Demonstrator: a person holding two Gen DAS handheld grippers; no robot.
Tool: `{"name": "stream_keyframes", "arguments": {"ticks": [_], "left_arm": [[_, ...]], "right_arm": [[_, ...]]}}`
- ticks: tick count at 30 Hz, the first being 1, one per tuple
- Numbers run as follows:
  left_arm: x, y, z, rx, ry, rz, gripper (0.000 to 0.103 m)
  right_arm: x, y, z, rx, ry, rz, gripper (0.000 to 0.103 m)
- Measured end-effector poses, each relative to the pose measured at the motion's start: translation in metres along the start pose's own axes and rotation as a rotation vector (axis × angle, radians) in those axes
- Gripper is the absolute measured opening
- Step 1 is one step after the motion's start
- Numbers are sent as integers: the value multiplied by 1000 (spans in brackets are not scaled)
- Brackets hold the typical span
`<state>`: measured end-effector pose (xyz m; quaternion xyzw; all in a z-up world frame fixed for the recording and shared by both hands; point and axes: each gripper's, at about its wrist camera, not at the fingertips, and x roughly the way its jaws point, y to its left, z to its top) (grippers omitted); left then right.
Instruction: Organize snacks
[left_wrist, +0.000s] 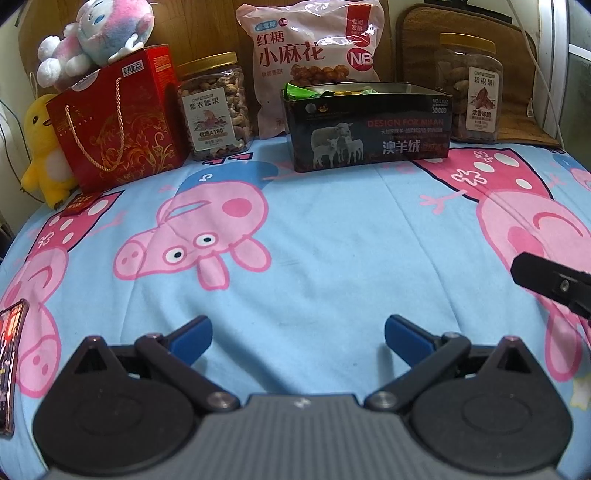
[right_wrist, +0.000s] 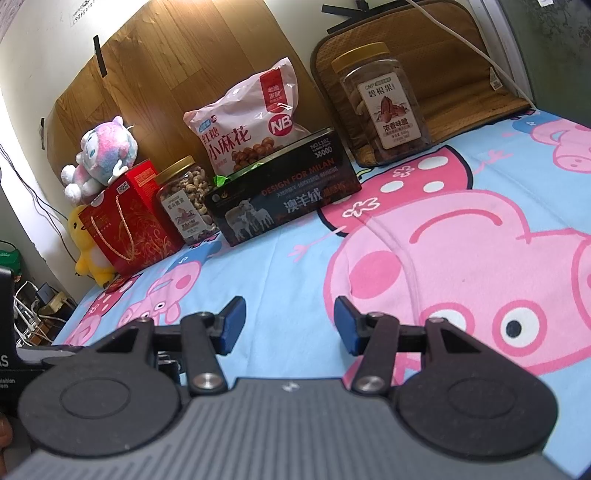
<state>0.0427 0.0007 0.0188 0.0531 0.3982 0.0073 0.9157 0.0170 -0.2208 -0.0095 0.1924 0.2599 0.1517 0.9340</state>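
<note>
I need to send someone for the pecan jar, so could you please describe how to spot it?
Look along the back of the bed, right of the black tin. The pecan jar stands alone against a brown mat. The other jar, of paler nuts, stands beside the red box.

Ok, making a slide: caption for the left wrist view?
Open left tool hovering over a cartoon-pig bedsheet, facing an open black tin, two nut jars and a pink snack bag.

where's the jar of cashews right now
In the left wrist view the cashew jar stands upper left at the back of the bed, between the red gift bag and the pink snack bag.
</note>
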Motion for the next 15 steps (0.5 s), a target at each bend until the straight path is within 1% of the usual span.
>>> {"name": "stream_keyframes", "arguments": {"ticks": [10, 15], "left_arm": [[2, 2, 3, -25, 28, -46, 103], [-6, 2, 4, -22, -16, -65, 103]], "right_arm": [[0, -3, 1, 3, 0, 0, 56], [-1, -5, 1, 7, 0, -2, 56]]}}
